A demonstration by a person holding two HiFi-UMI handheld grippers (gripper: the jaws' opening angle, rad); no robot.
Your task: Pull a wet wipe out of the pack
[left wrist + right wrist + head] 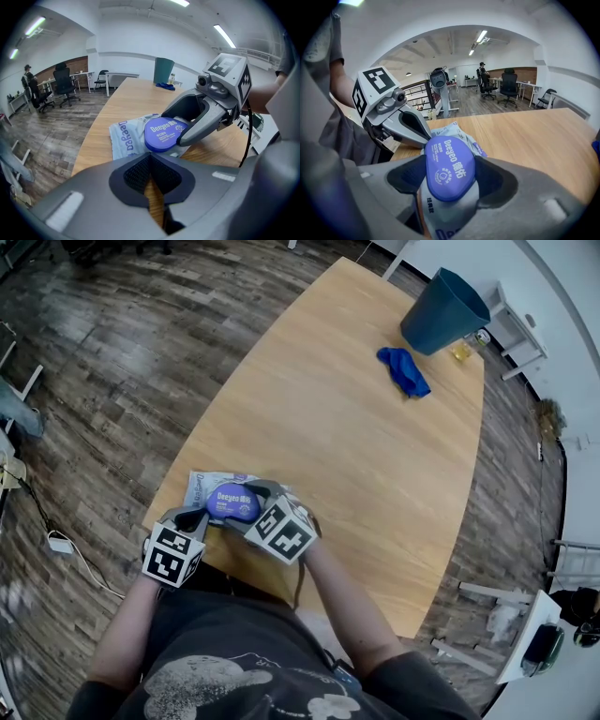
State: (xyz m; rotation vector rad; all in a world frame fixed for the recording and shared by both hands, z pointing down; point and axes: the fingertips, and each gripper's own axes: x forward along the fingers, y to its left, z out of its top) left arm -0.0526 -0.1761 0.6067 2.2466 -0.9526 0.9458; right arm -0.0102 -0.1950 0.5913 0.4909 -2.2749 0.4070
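Head view looks down on a wooden counter (356,446) with the wet wipe pack (204,486) lying flat at its near edge, close to the person's body, its blue oval lid (232,503) facing up and shut. Both grippers meet at the pack. Left gripper view shows the left gripper (150,158) with its jaws pressed together and nothing between them, their tips resting just beside the pack's near-left corner, over bare wood. Right gripper view shows the right gripper (450,177) with its jaws wide apart, straddling the pack so that the lid sits between the two dark pads and the grey wrapper runs down under them; the pads lie right at the lid's edges, but no squeeze on it can be made out. Beyond the pack, at the counter's far end and well apart from it, a crumpled blue cloth (404,370) lies on the wood, and a dark teal bin (443,310) sits tilted just past the cloth.
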